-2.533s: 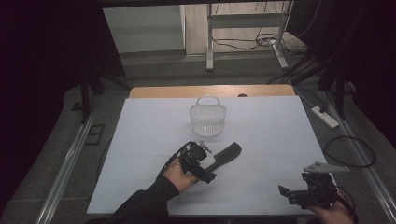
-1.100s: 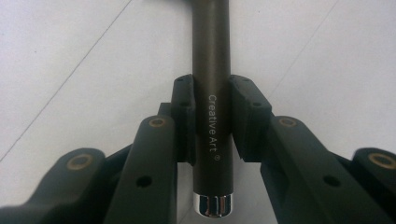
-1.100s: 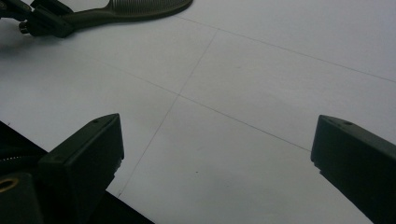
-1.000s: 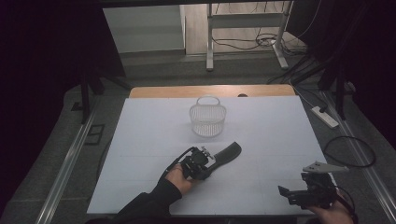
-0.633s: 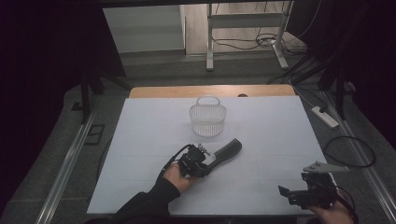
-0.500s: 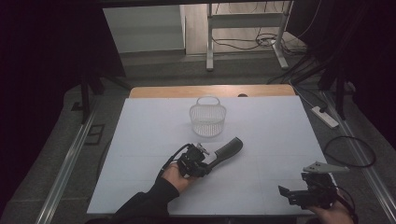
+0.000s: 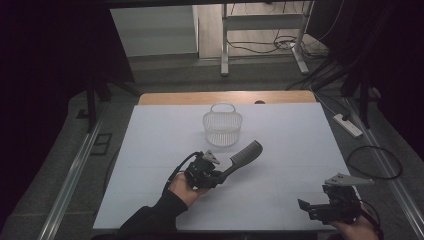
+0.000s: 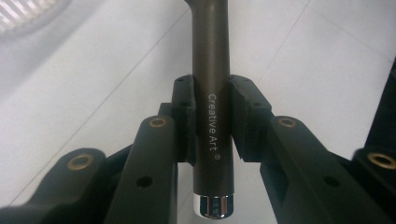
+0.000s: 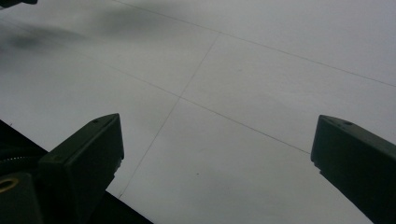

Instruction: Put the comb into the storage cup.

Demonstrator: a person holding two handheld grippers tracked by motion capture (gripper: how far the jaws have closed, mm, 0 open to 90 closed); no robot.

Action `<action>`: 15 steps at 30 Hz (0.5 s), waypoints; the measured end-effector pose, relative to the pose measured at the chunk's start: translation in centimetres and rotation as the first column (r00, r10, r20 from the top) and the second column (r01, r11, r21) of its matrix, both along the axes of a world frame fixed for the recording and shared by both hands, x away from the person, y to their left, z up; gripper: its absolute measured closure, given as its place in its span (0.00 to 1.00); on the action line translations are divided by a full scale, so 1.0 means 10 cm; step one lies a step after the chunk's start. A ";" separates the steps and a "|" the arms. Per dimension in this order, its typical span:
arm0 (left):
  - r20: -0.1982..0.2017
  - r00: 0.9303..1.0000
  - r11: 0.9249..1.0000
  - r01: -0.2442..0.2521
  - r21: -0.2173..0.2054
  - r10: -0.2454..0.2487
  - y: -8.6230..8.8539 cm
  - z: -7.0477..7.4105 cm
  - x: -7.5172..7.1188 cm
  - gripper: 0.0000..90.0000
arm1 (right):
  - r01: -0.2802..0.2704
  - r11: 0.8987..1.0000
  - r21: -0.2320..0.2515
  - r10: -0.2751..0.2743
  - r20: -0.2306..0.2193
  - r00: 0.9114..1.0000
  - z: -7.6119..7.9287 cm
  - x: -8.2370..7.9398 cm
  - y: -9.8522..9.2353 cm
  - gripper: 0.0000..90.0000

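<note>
My left gripper (image 7: 216, 174) is shut on the round handle of a dark hairbrush (image 7: 243, 155), whose bristled head points up and right toward a white wire basket (image 7: 222, 125). In the left gripper view the handle (image 8: 212, 93), printed "Creative Art", runs straight up between both pads, its chrome end cap toward the camera. The brush hangs slightly above the white table (image 7: 150, 140). My right gripper (image 7: 310, 207) rests at the table's front right corner. Its jaws stand wide apart over bare table (image 9: 233, 93), with nothing between them.
The basket stands at the back middle of the table, a short way beyond the brush head. A wooden strip (image 7: 175, 98) edges the table's far side. On the floor to the right lie a power strip (image 7: 348, 125) and cables.
The left gripper has lifted the hairbrush off the table and carried it a little up and toward the basket. The right gripper has not moved.
</note>
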State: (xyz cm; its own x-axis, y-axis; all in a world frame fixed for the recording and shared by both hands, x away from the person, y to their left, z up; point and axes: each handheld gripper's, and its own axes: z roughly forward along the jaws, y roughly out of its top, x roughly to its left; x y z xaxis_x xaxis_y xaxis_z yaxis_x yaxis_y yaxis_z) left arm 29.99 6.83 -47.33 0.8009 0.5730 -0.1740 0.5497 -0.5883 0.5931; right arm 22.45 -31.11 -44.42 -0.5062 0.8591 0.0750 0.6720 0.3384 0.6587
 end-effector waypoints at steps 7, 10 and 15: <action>0.011 1.000 1.000 0.011 -0.020 -0.011 0.08 0.05 -0.04 0.81 | -0.005 1.000 0.000 0.005 0.003 1.000 0.00 0.00 0.00 0.03; 0.018 1.000 0.999 0.008 -0.034 -0.007 0.12 0.09 -0.06 0.81 | -0.013 1.000 0.001 0.013 0.012 1.000 0.01 -0.01 0.01 0.02; 0.034 0.999 0.998 0.005 -0.057 -0.003 0.20 0.13 -0.08 0.81 | -0.039 0.999 0.005 0.039 0.032 0.999 0.02 -0.03 0.02 0.01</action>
